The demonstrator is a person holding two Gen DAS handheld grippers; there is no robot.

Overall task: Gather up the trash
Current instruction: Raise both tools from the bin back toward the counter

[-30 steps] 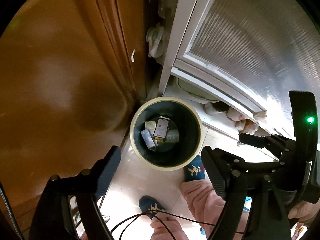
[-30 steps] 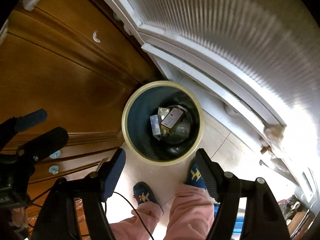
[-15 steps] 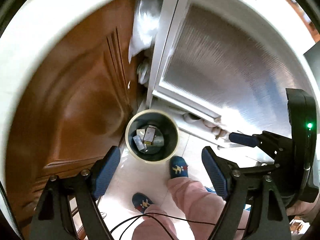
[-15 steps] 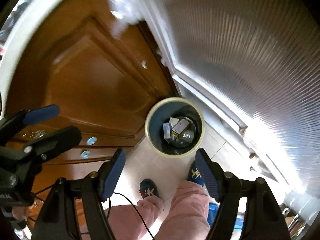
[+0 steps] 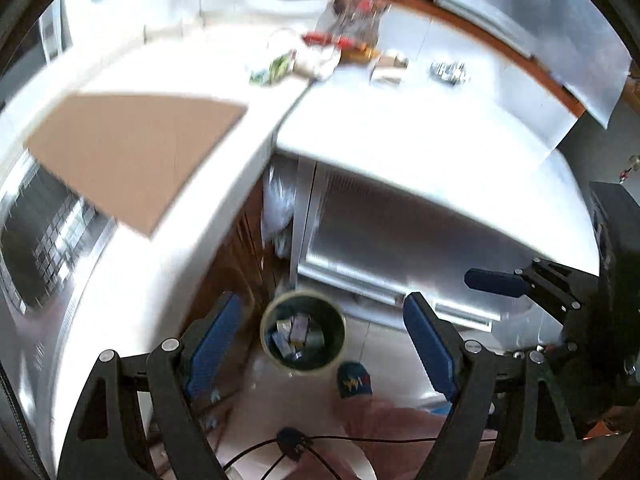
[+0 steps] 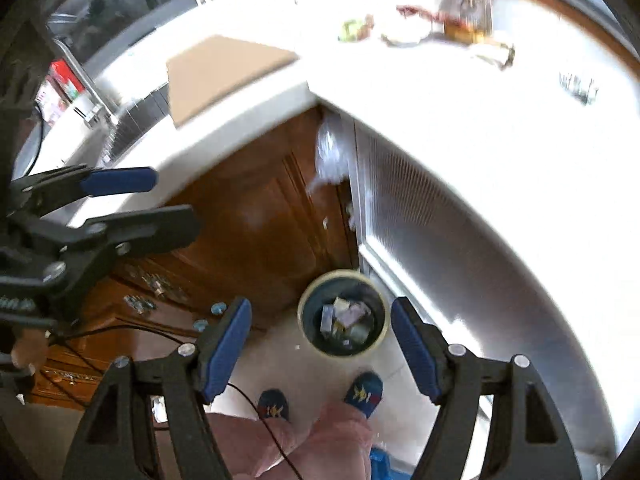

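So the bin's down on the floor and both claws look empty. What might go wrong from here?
1. A black cable trails over the floor by the slippers; a foot might snag it.
2. The bin stands right at the toes, so a step forward may tip it and spill the trash inside.
3. The remaining clutter sits far back on the white counter, beside a blurred container. The open left gripper or right gripper might knock it.

Both fisheye views were motion-blurred and curved strongly toward dark circular borders. The white countertop (image 5: pixel 400 136) was overexposed, with glare erasing its surface detail. Items on it appeared smeared. The wooden cabinet door (image 6: pixel 260 224) and the trash bin (image 6: pixel 344 314) below lay in dimmer, softer light.
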